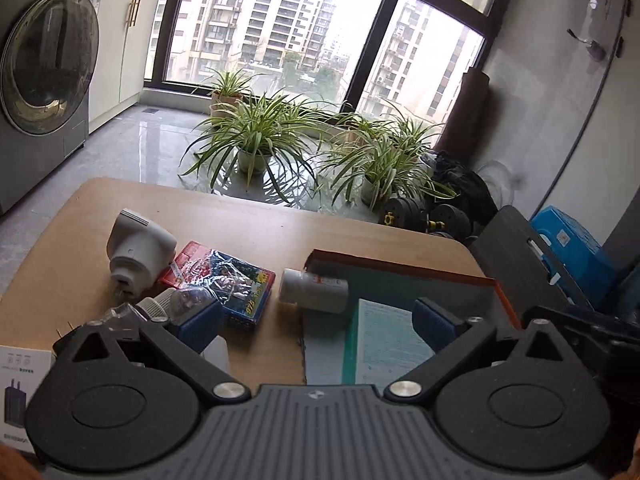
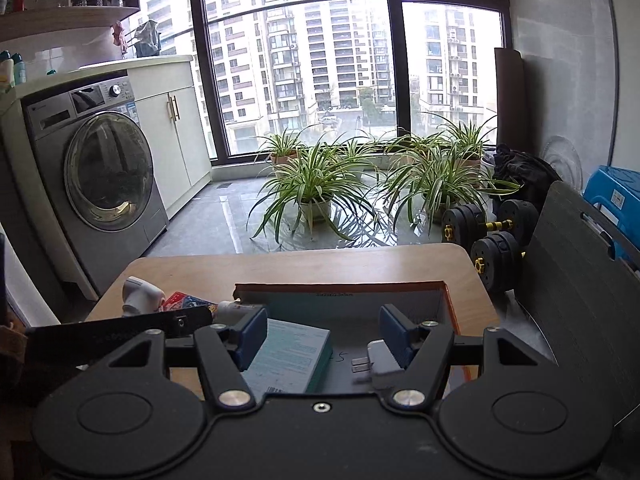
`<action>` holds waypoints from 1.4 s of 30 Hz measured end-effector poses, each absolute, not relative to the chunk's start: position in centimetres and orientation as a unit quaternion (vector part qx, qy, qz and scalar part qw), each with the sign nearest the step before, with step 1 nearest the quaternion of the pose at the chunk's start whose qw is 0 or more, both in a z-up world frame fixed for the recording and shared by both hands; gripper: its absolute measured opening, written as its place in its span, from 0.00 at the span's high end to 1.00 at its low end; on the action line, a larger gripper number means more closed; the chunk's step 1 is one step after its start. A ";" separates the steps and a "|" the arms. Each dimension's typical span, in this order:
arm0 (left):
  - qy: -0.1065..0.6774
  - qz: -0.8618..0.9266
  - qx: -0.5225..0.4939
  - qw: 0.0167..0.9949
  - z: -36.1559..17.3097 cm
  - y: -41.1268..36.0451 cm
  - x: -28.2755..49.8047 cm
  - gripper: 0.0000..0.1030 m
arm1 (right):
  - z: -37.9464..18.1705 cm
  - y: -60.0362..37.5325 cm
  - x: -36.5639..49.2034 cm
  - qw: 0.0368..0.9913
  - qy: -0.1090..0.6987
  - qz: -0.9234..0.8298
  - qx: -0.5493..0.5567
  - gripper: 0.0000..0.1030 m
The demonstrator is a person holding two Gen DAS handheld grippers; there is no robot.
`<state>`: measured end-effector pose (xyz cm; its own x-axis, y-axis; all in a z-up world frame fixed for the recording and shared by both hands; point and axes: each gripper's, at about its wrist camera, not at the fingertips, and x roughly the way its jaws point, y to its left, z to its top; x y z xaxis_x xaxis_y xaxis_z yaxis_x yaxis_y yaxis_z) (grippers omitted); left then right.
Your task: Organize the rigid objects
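Note:
An orange-rimmed cardboard box sits on the wooden table's right side and holds a teal booklet and a white plug adapter. A white pill bottle lies against the box's left wall. Left of it lie a red-blue card pack, a white thermometer gun and a small clear dropper bottle. My left gripper is open and empty, straddling the box's left wall. My right gripper is open and empty above the box, over the booklet and adapter.
A white charger carton lies at the table's near left corner. A dark board leans right of the table beside dumbbells and a blue case. Potted plants and a washing machine stand beyond.

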<state>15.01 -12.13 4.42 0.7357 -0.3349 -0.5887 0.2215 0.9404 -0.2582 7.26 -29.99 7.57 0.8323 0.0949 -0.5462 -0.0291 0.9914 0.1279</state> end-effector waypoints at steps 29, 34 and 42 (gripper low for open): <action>0.365 -0.023 -0.060 0.929 3.8 3.2 4.3 0.00 | 5.6 -17.7 -1.0 0.931 0.343 0.122 0.037 0.16; 0.365 -0.022 -0.061 0.929 3.6 3.4 4.3 0.00 | 5.4 -17.0 -1.1 0.929 0.346 0.128 0.034 0.16; 0.367 -0.017 -0.061 0.928 3.7 3.5 4.3 0.00 | 5.2 -16.1 -0.9 0.926 0.352 0.136 0.028 0.15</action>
